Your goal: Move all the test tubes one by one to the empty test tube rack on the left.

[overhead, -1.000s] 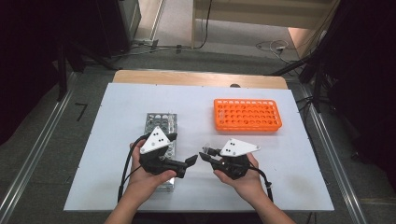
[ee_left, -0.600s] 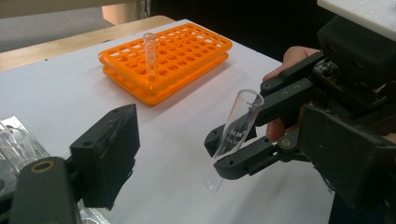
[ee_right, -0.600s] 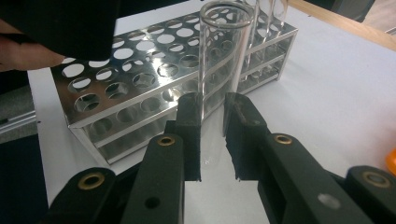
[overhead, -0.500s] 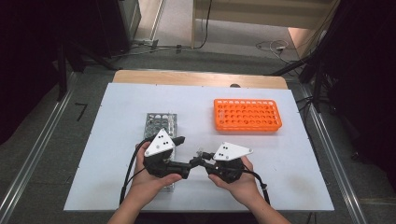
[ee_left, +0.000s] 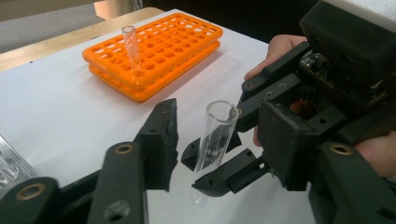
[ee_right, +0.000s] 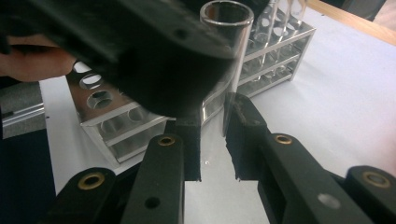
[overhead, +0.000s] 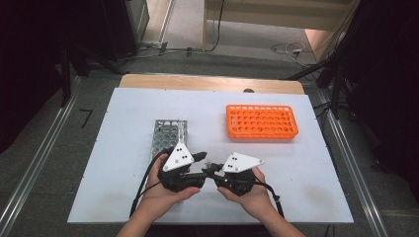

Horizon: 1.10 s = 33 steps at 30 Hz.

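Observation:
A clear test tube (ee_left: 215, 134) stands upright between the two grippers, low over the white table (overhead: 123, 128). My right gripper (ee_right: 212, 113) is shut on the tube's lower part (ee_right: 223, 100); it shows opposite in the left gripper view (ee_left: 210, 163). My left gripper (ee_left: 220, 122) faces it with the tube between its jaws. Those jaws have just been closing, and a gap still shows on each side of the glass. In the high view the left gripper (overhead: 202, 164) and right gripper (overhead: 209, 171) meet tip to tip near the front edge. One left finger (ee_right: 154, 70) looms large in the right gripper view.
An orange rack (overhead: 262, 121) lies at the back right, with one tube (ee_left: 131, 45) standing in it. A metal rack (overhead: 168, 136) sits just behind my left hand, with several tubes at its far end (ee_right: 280, 18). Cables trail toward the front edge.
The two grippers have drawn together until their tips meet. The left jaws, wide apart a second ago, have narrowed around the tube held by the right gripper.

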Each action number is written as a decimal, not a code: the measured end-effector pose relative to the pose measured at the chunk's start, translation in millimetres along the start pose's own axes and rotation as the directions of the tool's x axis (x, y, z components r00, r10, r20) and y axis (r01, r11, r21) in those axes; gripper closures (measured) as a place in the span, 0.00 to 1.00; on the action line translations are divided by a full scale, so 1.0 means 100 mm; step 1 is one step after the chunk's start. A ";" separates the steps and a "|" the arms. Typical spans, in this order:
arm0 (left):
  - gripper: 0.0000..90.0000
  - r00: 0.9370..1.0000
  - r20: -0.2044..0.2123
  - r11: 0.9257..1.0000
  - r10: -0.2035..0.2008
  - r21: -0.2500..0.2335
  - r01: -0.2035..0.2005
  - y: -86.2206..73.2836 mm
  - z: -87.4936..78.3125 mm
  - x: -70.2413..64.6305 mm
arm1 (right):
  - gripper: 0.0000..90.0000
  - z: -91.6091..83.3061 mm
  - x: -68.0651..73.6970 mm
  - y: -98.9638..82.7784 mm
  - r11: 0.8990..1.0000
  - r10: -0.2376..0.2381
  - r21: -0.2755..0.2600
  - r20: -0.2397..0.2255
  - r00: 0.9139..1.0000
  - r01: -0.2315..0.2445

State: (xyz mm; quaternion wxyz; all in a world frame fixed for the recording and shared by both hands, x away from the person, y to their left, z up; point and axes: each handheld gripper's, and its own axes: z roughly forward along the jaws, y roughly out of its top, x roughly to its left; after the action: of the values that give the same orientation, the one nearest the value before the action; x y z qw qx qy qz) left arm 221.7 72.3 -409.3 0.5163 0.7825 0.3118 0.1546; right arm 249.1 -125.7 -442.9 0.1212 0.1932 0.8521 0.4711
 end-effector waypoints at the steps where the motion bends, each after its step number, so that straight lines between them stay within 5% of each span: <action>1: 0.59 1.000 0.001 1.000 0.003 0.000 -0.003 0.00 0.00 0.00 | 0.82 0.00 0.01 0.00 1.000 -0.003 0.001 -0.001 1.000 0.003; 11: 0.80 1.000 -0.002 1.000 0.029 -0.007 -0.029 -0.01 -0.01 -0.02 | 0.82 0.01 0.02 0.01 1.000 -0.012 0.001 -0.012 1.000 0.012; 26: 0.83 0.999 -0.024 0.999 0.034 -0.021 -0.035 0.00 -0.03 0.00 | 0.81 0.01 0.02 0.01 1.000 0.001 -0.010 -0.009 1.000 -0.001; 33: 0.83 0.999 -0.041 0.999 0.026 -0.035 -0.027 0.04 -0.06 0.06 | 0.56 -0.01 -0.04 -0.01 1.000 0.015 -0.017 -0.022 1.000 -0.015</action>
State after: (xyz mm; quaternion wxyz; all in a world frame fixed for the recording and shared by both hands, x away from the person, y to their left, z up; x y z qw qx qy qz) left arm 224.4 79.9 -403.6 0.5218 0.7738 0.3091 0.1828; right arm 251.7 -128.6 -442.8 0.1102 0.1935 0.8477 0.4815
